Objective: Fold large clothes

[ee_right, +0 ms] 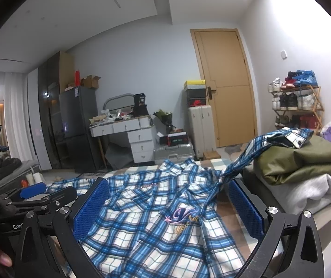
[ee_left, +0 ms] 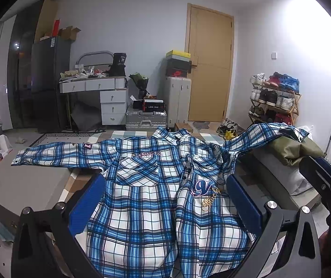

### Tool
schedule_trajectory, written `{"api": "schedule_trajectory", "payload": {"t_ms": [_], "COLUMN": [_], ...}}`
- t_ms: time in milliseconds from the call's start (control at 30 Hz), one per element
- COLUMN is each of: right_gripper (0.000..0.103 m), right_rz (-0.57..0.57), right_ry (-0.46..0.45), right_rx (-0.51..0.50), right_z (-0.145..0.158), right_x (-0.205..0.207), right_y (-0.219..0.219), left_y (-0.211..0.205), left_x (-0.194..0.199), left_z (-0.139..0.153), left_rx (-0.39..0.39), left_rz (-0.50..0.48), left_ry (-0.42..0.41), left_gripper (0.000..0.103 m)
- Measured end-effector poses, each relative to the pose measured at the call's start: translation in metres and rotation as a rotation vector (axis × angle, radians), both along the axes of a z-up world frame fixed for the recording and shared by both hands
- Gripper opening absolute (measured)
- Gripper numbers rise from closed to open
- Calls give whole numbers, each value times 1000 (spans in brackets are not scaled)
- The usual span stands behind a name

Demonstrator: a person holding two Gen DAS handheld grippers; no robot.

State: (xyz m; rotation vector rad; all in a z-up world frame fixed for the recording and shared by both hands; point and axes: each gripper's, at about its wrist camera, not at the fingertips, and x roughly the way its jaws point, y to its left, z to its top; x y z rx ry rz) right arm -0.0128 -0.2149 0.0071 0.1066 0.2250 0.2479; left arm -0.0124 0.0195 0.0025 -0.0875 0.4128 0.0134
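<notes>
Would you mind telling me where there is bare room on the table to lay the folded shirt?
Bare grey table lies left of the plaid shirt, beneath its outstretched sleeve. The right side is crowded: a stack topped by an olive garment, with the other sleeve draped over it.

The plaid shirt [ee_left: 156, 199] bears an embroidered "V"; the left claw [ee_right: 33, 192] body reads "Gen".

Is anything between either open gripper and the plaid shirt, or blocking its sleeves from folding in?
Nothing stands between the left gripper or right gripper and the shirt. But one sleeve is draped up over the stack of folded clothes and must come off first.
</notes>
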Motion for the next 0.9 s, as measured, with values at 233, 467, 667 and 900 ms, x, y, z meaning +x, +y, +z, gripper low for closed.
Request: {"api": "schedule_trajectory", "payload": {"t_ms": [233, 467, 667, 900], "right_gripper": [103, 103, 103, 103], "right_rz": [-9, -7, -11, -12], "right_ry": [-3, -4, -6, -7], "right_rx": [5, -11, -10, -8], "right_z": [0, 1, 1, 1], "right_x": [0, -1, -2, -2], "right_y": [-1, -1, -1, -1], "left_y": [0, -1, -1, -1], "left_x": [0, 0, -3, -3], "left_z": [0, 0, 0, 0], "left_rx": [2, 2, 4, 8], "left_rz": [0, -3, -1, -2], "left_ry": [-2, -2, -6, -7], "left_gripper": [102, 102, 102, 102]}}
